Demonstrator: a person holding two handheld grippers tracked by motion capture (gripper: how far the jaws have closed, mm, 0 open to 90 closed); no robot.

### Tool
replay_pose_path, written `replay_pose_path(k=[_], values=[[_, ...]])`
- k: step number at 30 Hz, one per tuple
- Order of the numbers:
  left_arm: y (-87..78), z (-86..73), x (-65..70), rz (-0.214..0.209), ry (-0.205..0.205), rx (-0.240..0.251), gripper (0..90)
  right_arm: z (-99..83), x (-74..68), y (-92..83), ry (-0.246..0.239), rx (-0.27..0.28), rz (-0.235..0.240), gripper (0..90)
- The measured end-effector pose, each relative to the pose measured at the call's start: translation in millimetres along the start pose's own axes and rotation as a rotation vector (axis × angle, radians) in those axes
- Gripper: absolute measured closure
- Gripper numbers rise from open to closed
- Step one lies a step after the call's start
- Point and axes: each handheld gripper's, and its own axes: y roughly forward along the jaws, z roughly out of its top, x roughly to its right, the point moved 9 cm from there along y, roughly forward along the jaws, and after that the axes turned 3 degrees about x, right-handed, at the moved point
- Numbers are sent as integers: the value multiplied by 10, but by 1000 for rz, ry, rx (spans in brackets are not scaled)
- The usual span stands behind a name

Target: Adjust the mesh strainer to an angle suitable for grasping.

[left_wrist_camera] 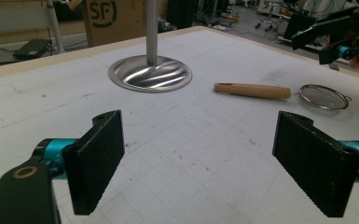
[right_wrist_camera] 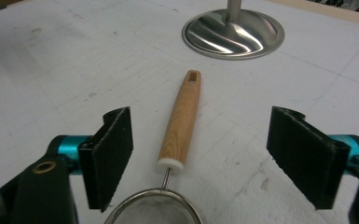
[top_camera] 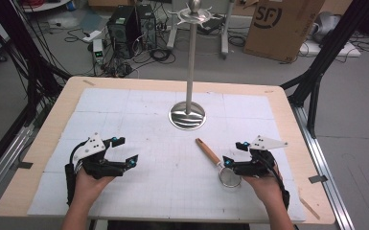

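A small strainer lies flat on the white mat, its wooden handle (top_camera: 207,151) pointing toward the stand and its wire mesh bowl (top_camera: 230,176) nearest the person. My right gripper (top_camera: 234,154) hovers over the junction of handle and bowl. In the right gripper view its jaws (right_wrist_camera: 207,156) stand wide on either side of the handle (right_wrist_camera: 182,121), with clear gaps and no pad touching the wood; the mesh rim (right_wrist_camera: 154,207) shows at the bottom edge. My left gripper (top_camera: 126,151) rests open at the mat's left, and its view (left_wrist_camera: 205,158) has nothing between the pads.
A tall steel stand with a round base (top_camera: 187,116) rises at the mat's middle back, hooks at its top. The white mat (top_camera: 124,110) covers a wooden table (top_camera: 52,120). From the left gripper view the strainer (left_wrist_camera: 324,96) lies right of the base (left_wrist_camera: 150,73).
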Motion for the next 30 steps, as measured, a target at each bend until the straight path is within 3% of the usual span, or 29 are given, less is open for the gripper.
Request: replay_pose_path(k=[7, 16, 21, 30], values=[[30, -2, 46, -15, 6, -4, 172, 8, -10, 98, -22, -67, 3, 341], [35, -14, 54, -15, 11, -14, 172, -73, -59, 241, -49, -143, 18, 409], [37, -15, 56, -17, 10, -14, 172, -125, -92, 328, -43, -181, 30, 445], [37, -17, 57, -19, 7, -15, 171, -271, -114, 451, -22, -297, 27, 543]])
